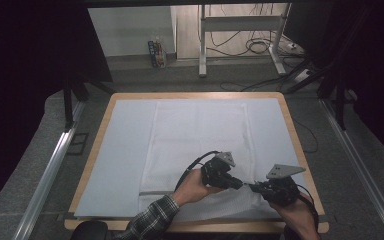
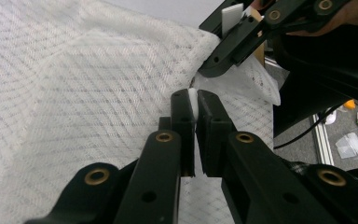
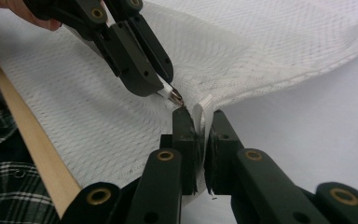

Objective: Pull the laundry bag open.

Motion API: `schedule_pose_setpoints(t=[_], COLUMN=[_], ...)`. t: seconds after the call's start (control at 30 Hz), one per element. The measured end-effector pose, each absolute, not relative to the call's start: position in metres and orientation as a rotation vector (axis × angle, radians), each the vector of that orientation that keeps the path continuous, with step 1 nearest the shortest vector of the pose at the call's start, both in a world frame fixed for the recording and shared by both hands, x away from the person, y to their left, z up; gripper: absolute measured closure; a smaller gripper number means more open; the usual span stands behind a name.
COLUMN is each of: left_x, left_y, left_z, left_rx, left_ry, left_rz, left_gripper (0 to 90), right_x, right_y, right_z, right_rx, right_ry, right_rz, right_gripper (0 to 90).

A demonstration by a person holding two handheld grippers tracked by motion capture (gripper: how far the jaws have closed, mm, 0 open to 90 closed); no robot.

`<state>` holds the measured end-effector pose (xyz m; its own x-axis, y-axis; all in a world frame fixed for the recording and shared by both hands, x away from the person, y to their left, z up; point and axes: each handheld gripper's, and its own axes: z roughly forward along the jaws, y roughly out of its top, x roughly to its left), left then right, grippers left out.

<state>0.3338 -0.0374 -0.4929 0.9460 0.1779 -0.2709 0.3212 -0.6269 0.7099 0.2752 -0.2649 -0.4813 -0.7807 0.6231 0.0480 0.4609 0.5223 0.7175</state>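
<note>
Two claws shut at near right corner of mesh bag [image 1: 200, 145] on surface [image 1: 300, 145]: left claw [image 1: 239, 184] pinches zipper pull [image 3: 172, 95], right claw [image 1: 253, 187] pinches white edge tape [image 3: 204, 109]. Risk: thin tape slips out under pull; zipper snags mesh; bag drags across sheet [image 1: 125, 150].

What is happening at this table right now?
A person works on a white mesh bag spread over a pale sheet on a wooden table. Both grippers meet at the bag's near right corner. The left gripper is shut on what looks like a small zipper pull there. The right gripper is shut on the bag's white edge beside it. The bag lies mostly flat.
</note>
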Motion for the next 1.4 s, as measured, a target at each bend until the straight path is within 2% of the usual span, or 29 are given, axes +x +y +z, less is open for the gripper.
schedule_pose_setpoints(t=[0.33, 0.6, 1.4], left_x=[0.33, 0.329, 0.326], left_y=[-0.042, -0.044, -0.031], left_z=[-0.494, -0.492, -0.492], left_rx=[2.266, 2.298, 2.333], left_ry=[0.377, 0.391, 0.408], left_rz=[-0.201, -0.168, -0.162], left_gripper=[82.4, 87.2, 87.7], right_x=[0.274, 0.273, 0.273], right_y=[-0.265, -0.265, -0.267], right_z=[-0.479, -0.478, -0.484], right_rx=[0.932, 0.931, 1.009], right_ry=[2.512, 2.504, 2.503], right_rz=[1.117, 1.128, 1.027], right_gripper=[83.9, 83.9, 85.6])
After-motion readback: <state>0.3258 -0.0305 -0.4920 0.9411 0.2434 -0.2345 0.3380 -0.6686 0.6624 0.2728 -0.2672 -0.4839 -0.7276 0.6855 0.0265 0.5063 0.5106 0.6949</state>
